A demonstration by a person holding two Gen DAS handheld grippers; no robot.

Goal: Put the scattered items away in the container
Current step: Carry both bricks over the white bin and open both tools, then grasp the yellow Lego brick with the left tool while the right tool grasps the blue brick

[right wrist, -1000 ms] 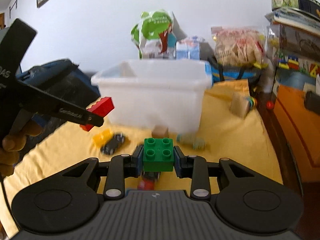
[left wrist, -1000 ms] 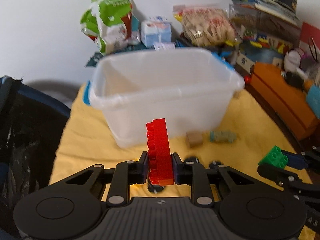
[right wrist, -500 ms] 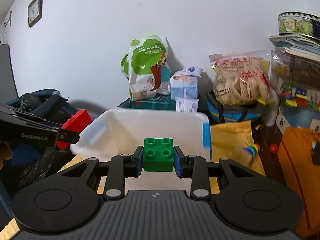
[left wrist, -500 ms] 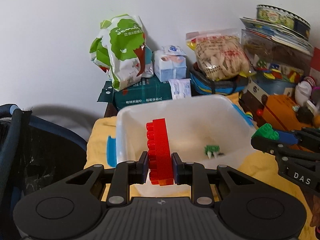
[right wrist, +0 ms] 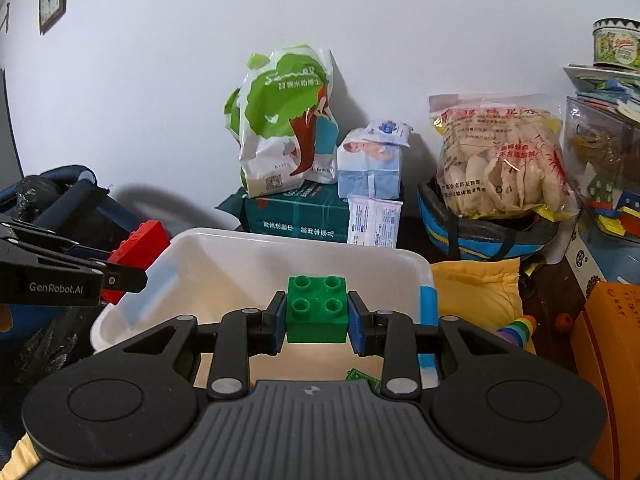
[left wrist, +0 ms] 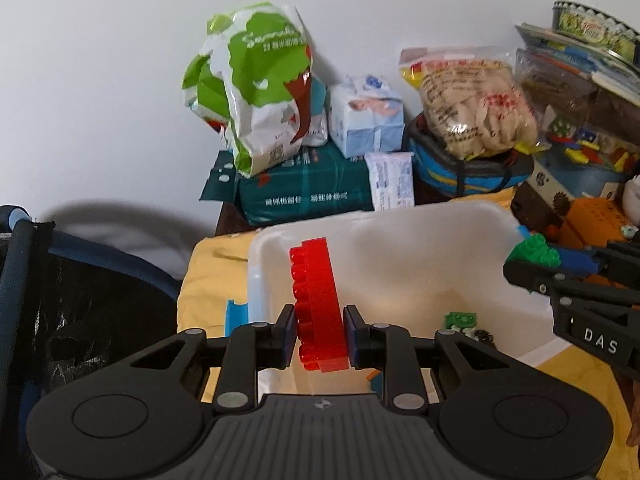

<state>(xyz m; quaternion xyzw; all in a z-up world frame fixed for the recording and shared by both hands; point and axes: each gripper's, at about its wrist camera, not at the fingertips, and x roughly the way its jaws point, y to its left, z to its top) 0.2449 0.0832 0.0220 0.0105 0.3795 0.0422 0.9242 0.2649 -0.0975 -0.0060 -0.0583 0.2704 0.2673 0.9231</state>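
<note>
Now both claws hang over the open mouth of the white plastic bin (left wrist: 384, 256), where a second ago they were low over the yellow cloth (left wrist: 208, 276) in front of it, with the bin's wall ahead of them. The left claw (left wrist: 320, 334) has its jaws just starting to open around the red brick (left wrist: 318, 304), which stands on edge between the pads and looks tilted, no longer as squarely clamped as half a second back. It sits above the bin's near left part, so I judge the drop to be under way and the brick likely to land inside. The right claw (right wrist: 317, 322) is closed firmly on the green brick (right wrist: 316, 308), studs up, held above the bin's interior and not yet let go. On the bin floor a small green piece (left wrist: 460, 319) already lies. That leaves the green brick to release next.
</note>
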